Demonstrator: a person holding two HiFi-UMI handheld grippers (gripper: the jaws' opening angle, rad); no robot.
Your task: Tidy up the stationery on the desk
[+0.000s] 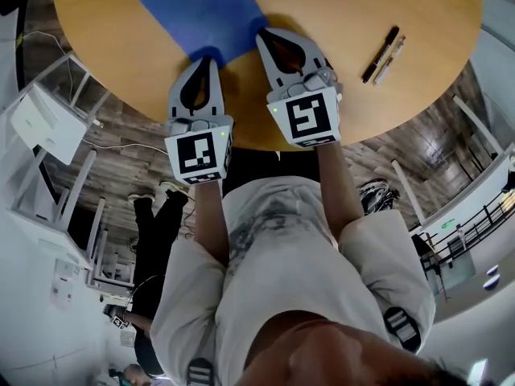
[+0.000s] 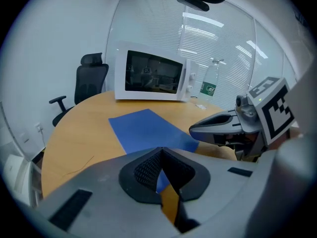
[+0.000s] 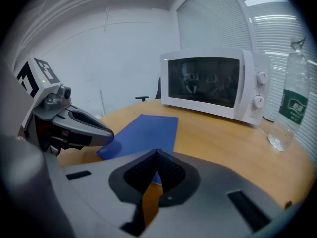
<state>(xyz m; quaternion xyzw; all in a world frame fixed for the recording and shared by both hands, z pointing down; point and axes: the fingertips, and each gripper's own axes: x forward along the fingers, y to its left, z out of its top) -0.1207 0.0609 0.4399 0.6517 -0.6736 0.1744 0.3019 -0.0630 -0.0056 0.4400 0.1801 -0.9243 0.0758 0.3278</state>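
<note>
Both tongs pressed shut, nothing held: left tongs (image 1: 211,59) at near corner of flat blue rectangular paper sheet (image 1: 205,10) on round wooden worktop (image 1: 338,6), right tongs (image 1: 264,34) just beside that sheet's right edge. Slim black pen (image 1: 381,53) and pale pen (image 1: 389,59) side by side, well right of sheet.

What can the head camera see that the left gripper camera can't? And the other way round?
Only the head view shows the two pens lying on the table's right side, plus the person's shirt and the floor.

Only the left gripper view shows the white microwave, the water bottle beside it and the black office chair.

Both show the round wooden table, the blue sheet on it, the left gripper and the right gripper, each with its jaws together.
</note>
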